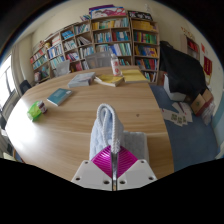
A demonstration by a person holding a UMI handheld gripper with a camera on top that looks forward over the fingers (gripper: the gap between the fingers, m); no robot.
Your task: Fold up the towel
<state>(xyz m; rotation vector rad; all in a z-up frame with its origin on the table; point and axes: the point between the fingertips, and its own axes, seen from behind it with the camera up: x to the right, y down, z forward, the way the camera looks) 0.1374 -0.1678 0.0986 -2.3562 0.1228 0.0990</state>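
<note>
A pale grey-white towel point(106, 125) hangs bunched in a narrow fold, rising from between my fingers above the wooden table point(70, 125). My gripper point(113, 165) is shut on the towel's lower edge, with the magenta pads point(104, 158) pressed together around the cloth. The towel is lifted clear of the table in front of me, and part of it trails behind the fingers out of sight.
On the table lie a blue book point(59, 96), a green object point(36, 111), a yellow book point(108, 80) and papers point(80, 77) at the far end. Bookshelves point(110, 42) line the back wall. A dark chair point(180, 70) and clutter stand to the right.
</note>
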